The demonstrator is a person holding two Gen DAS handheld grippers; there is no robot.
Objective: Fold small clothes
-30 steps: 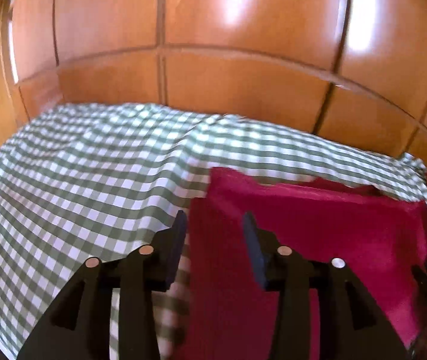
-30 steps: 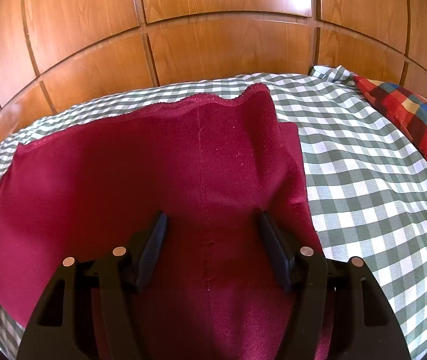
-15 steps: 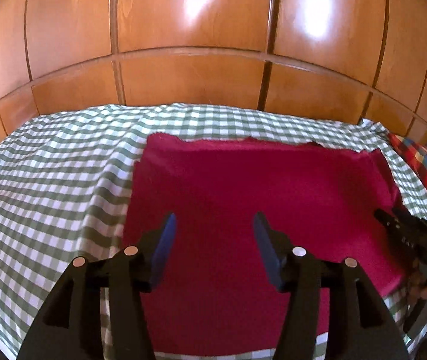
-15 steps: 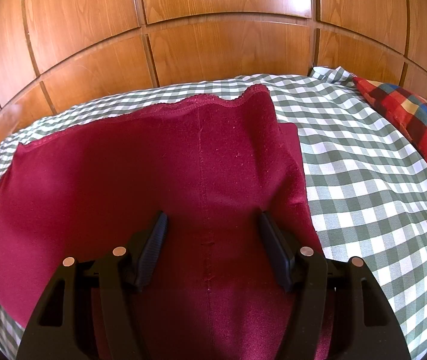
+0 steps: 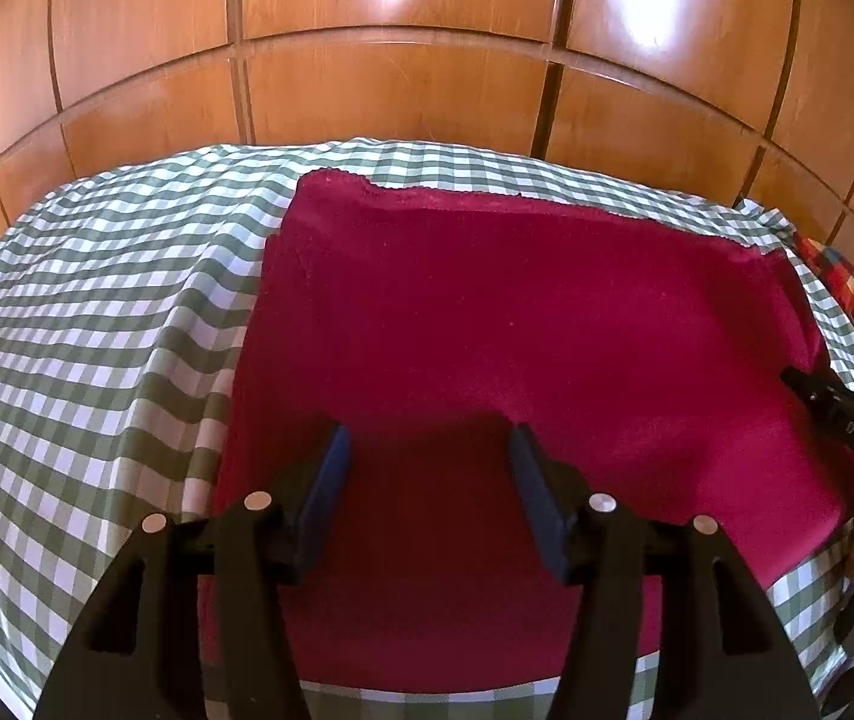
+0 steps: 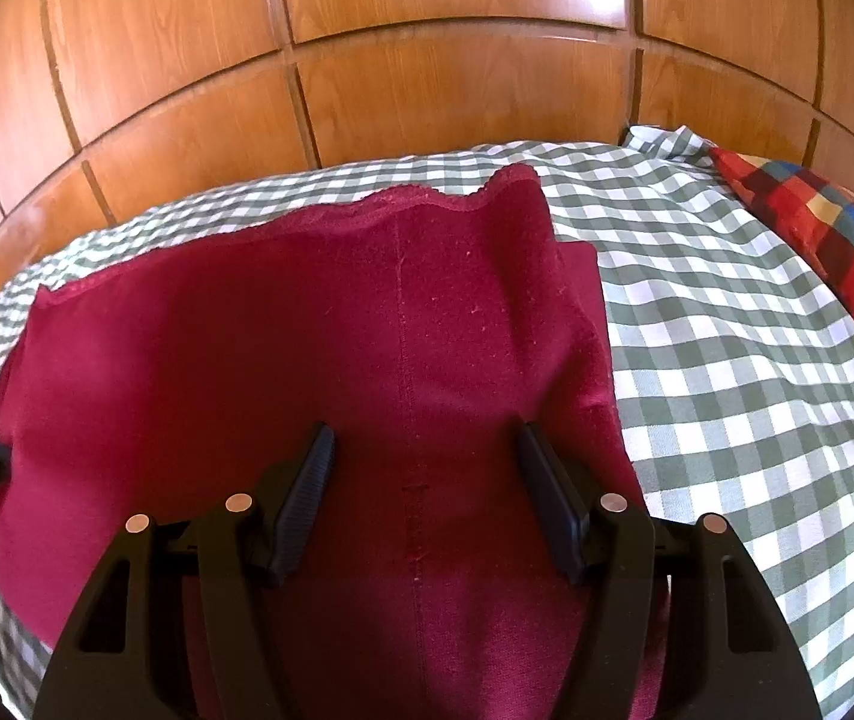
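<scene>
Garment: one crimson knit cloth (image 5: 517, 324), fuzzy, roughly rectangular, scalloped far hem, centre seam; it lay flat in the middle of the bed.
Bed cover: one green-and-white checked sheet (image 5: 97, 312), softly creased.
Pillow: one, red multicolour plaid (image 6: 835, 228), at the bed's right edge.
Backdrop: glossy wooden panels (image 6: 427, 90).
Left tongs (image 5: 427, 474): jaws had just been opening; stood wide, above the cloth, nothing gripped.
Right tongs (image 6: 424, 468): wide, empty, above the seam; unchanged from earlier.
Change: left view had shifted from the cloth's left edge toward its centre.

Red cloth (image 6: 319, 372) near edge hidden behind jaws; plaid cushion (image 6: 835, 240) cut by frame edge.
</scene>
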